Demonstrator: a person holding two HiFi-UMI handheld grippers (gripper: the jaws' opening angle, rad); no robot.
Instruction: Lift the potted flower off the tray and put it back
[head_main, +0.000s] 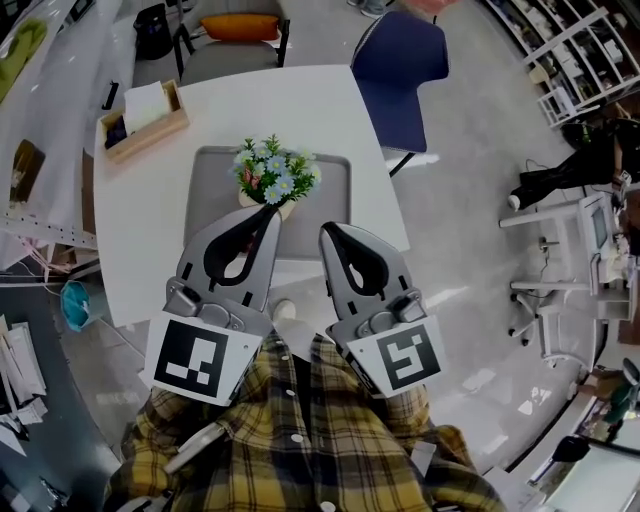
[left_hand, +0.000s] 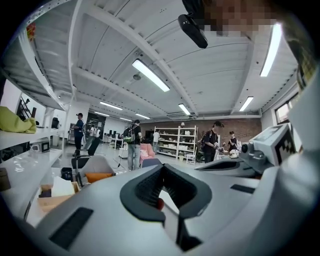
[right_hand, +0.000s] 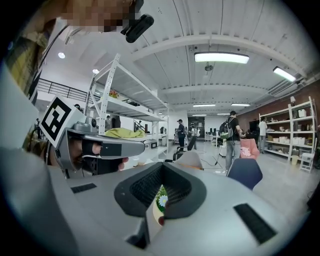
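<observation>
A white bench (head_main: 330, 110) fills the upper middle of the head view, with grey floor around it. At the bottom of the frame is the person's yellow plaid shirt (head_main: 300, 440). A dark blue chair (head_main: 400, 60) stands at the bench's upper right edge.

A grey tray (head_main: 215, 175) lies at the centre of the bench, its long side running across the frame.

The two grippers reach up from the lower middle of the frame, side by side, each with a marker cube at its base. The left gripper (head_main: 268, 212) has its jaws pressed together with nothing between them, and its tip overlaps the pot's lower edge in the picture; whether it touches cannot be told. The right gripper (head_main: 328, 232) is also fully closed and empty, its tip over the tray's lower edge, just right of the pot.

A wooden box (head_main: 150, 130) holding white paper sits on the bench at the upper left.

The potted flower (head_main: 272, 178), green leaves with blue and white blooms in a pale pot, stands upright on the tray, toward its lower edge.
</observation>
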